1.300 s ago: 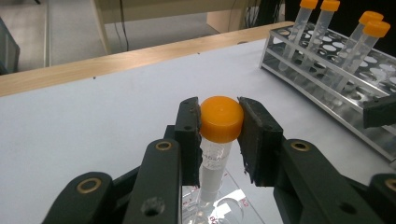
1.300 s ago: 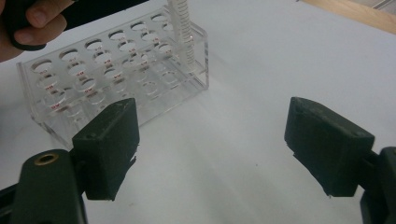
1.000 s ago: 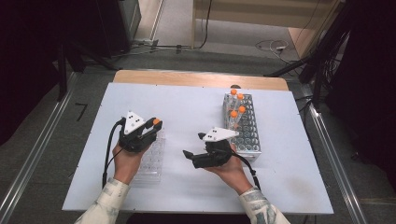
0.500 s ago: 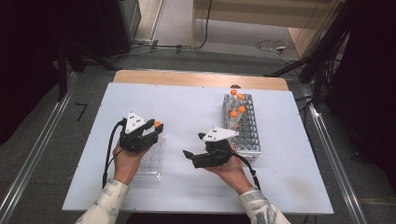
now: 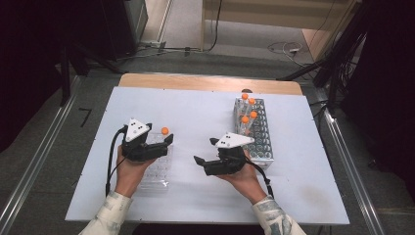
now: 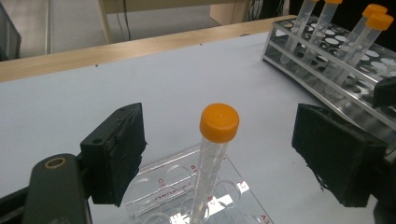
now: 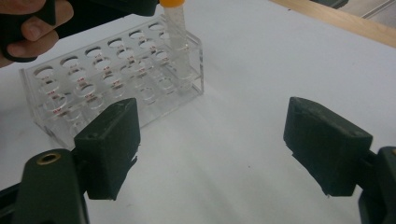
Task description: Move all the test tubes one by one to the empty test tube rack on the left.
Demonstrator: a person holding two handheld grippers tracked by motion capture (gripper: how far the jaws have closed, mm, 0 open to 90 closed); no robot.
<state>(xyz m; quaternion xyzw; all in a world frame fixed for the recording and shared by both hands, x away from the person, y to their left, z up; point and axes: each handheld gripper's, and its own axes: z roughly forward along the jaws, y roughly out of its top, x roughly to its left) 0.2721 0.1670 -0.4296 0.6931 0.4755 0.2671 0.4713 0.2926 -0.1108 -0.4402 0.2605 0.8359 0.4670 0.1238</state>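
Orange-capped tube [image 6: 212,158] stands near-upright in far corner hole of clear rack [image 5: 157,169], long axis slightly tilted. Your left gripper [image 6: 233,154] nearer: jaws spread wide either side, released, not touching. Right gripper [image 7: 210,154] spread too, empty, well right.

Open bench [image 5: 195,112] lies between the clear acrylic rack [image 5: 157,169] on the left and the metal tube rack [image 5: 254,133] on the right; passage there is unobstructed. One orange-capped tube [image 6: 214,158] stands upright in the acrylic rack's far corner, midway between the left gripper's [image 6: 233,158] spread fingers [image 6: 116,151], apart from both. Four capped tubes [image 5: 247,110] project above the metal rack's far end.
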